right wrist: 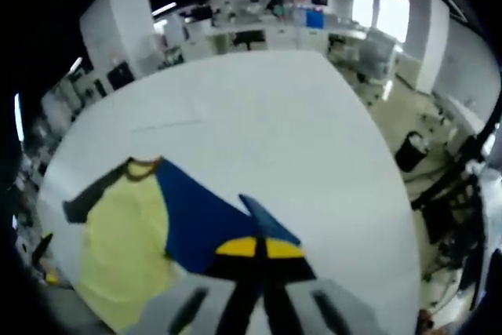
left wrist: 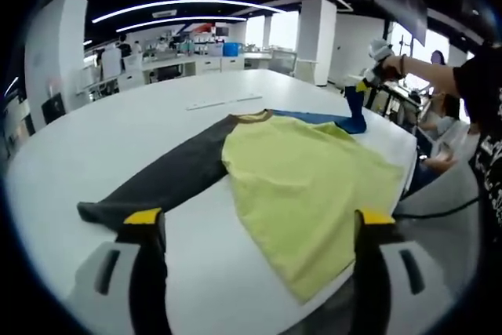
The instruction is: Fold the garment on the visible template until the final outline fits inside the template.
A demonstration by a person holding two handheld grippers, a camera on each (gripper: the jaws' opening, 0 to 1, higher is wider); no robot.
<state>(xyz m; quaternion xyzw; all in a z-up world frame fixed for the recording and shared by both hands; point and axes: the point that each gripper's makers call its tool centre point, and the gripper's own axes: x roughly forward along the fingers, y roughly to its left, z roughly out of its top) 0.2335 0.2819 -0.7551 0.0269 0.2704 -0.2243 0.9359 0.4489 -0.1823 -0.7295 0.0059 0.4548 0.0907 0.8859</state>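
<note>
- The garment (left wrist: 302, 182) lies spread mid-frame on the white table (left wrist: 118, 143), dark sleeve reaching lower left.
- The right gripper (right wrist: 259, 249), fingers clamped on the blue sleeve (right wrist: 196, 221), lifts it, likely for folding inward.
- The left gripper (left wrist: 259, 225) waits at bottom with fingers spread and empty.

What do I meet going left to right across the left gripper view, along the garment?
Dark grey sleeve → yellow body → blue sleeve, its end lifted off the white table by the right gripper.
</note>
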